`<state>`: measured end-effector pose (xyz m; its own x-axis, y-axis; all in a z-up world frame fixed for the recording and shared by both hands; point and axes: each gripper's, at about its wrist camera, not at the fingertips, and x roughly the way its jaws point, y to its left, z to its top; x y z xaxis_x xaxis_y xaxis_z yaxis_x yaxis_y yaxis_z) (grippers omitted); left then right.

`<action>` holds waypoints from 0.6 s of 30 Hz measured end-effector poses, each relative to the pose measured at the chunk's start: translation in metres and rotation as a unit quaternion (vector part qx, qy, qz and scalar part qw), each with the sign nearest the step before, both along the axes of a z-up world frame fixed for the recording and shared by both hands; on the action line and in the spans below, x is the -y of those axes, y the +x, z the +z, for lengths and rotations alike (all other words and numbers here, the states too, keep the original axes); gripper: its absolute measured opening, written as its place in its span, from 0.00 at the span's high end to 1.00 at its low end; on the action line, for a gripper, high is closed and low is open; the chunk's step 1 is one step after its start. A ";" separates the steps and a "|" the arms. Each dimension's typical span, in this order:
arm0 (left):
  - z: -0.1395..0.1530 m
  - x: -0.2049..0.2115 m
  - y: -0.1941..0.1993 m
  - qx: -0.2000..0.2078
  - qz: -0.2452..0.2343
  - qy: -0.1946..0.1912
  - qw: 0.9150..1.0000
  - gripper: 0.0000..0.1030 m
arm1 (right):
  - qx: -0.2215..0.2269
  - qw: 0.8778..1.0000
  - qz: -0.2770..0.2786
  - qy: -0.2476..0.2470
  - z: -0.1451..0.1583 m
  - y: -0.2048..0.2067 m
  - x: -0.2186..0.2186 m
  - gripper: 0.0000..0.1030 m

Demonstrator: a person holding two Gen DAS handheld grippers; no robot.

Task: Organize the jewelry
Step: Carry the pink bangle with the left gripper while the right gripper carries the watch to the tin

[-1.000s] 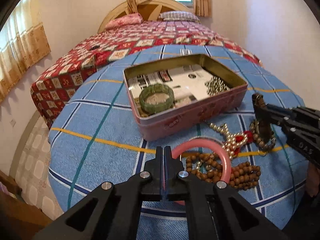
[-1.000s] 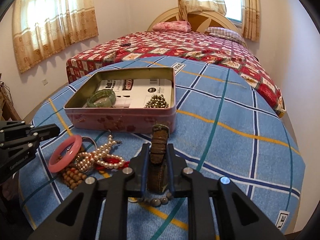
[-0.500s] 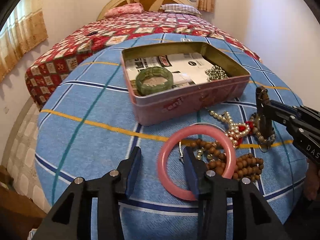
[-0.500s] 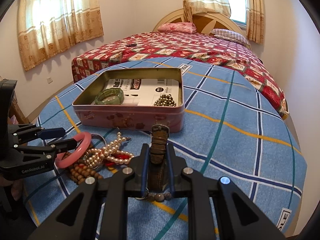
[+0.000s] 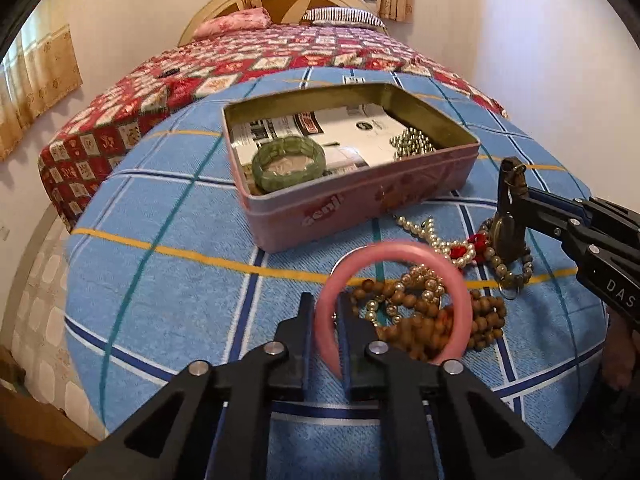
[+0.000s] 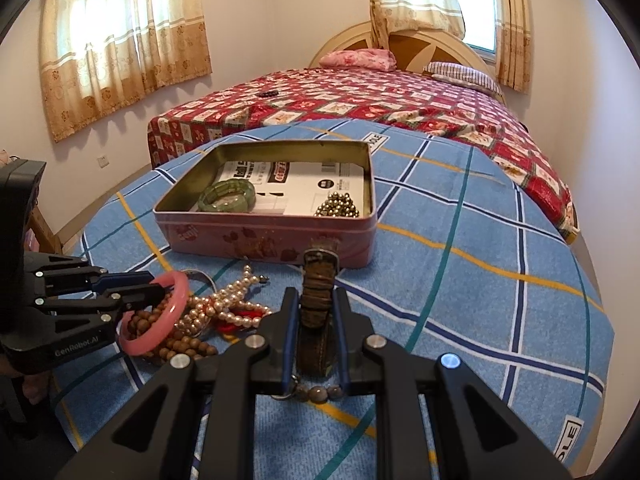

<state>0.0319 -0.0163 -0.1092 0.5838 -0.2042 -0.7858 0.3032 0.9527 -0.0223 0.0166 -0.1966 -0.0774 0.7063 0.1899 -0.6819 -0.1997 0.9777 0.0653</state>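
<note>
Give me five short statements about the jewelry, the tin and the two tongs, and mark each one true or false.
1. The left tongs are shut on the pink bangle. True.
2. The right tongs are open and hold nothing. False: they are shut on the brown strap.
3. The green bracelet lies inside the tin. True.
4. The pearl string is already in the tin. False: it lies on the blue cloth in front of the tin.
5. The tin has its lid on. False: it is open on top, with a printed sheet and a heap of small metal beads inside.
</note>
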 end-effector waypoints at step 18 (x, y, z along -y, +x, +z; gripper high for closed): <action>0.056 0.000 -0.013 0.087 0.011 0.000 0.996 0.92 | 0.058 0.998 -0.013 0.000 0.036 -0.010 0.005 0.81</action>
